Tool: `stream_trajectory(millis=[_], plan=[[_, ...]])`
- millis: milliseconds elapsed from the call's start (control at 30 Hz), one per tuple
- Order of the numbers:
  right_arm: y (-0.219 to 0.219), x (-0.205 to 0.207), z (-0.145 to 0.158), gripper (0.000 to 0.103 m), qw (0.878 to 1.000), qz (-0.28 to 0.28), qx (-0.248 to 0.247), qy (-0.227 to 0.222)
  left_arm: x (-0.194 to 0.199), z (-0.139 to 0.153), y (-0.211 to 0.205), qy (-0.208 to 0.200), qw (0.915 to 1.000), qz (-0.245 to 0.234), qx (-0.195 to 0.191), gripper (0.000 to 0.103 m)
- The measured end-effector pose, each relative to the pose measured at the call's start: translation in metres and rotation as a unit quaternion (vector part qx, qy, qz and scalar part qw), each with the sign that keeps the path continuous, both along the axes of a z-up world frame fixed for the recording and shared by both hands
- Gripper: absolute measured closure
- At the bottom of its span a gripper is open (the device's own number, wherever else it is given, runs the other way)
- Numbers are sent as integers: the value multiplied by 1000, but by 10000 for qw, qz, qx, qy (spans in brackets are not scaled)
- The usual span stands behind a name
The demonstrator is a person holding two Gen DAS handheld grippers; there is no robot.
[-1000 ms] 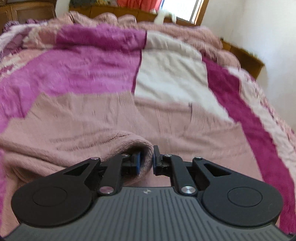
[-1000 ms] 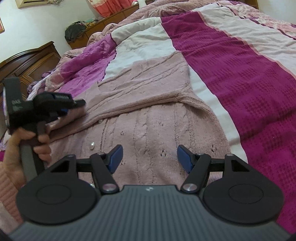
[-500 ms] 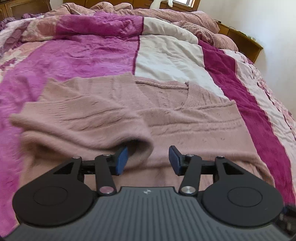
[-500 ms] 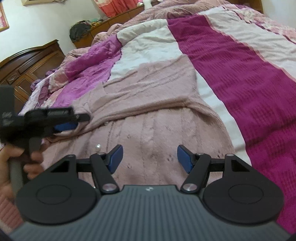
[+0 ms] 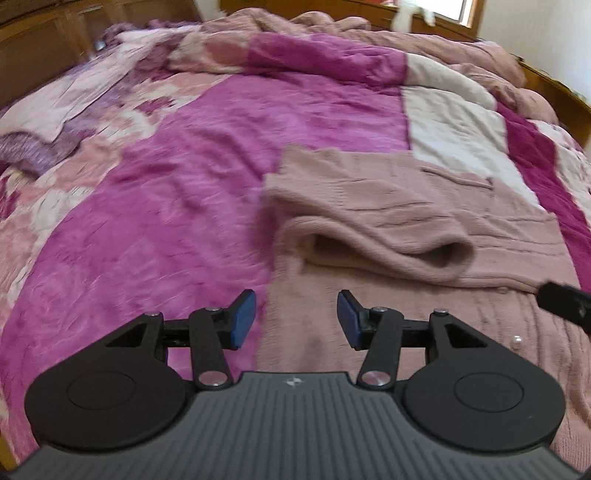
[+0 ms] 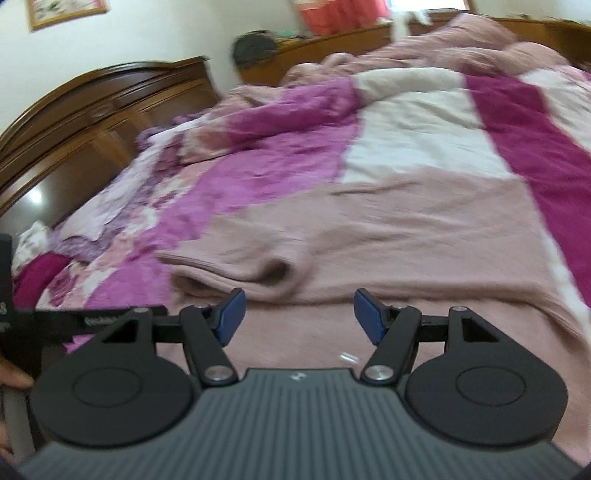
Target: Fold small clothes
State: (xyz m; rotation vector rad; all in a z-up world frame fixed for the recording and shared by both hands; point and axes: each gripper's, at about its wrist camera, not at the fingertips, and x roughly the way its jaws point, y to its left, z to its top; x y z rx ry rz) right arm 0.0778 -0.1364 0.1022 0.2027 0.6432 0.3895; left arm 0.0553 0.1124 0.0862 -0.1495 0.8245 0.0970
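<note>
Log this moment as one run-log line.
left gripper: open, empty | right gripper: open, empty | pink knitted cardigan: sleeve folded across, on magenta patchwork bedspread

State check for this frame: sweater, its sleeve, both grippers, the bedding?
pink sweater: flat on the bed, partly folded
sleeve: folded across the body, cuff gaping
left gripper: open, empty
right gripper: open, empty
bedspread: spread out, rumpled far end

Home bedroom, bed under a pink patchwork blanket (image 5: 229, 155), carved wooden headboard (image 6: 92, 122), framed picture (image 6: 68, 11)
</note>
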Motion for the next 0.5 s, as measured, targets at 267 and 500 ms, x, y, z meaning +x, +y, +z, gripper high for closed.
stream_trajectory(millis=[267, 500], plan=[[75, 41, 2, 36, 9969, 786, -64, -65, -10, -9, 32, 195, 9989, 422, -50, 46], [125, 78, -5, 36, 9910, 1322, -81, 211, -11, -12, 44, 200, 9980, 580, -167, 46]])
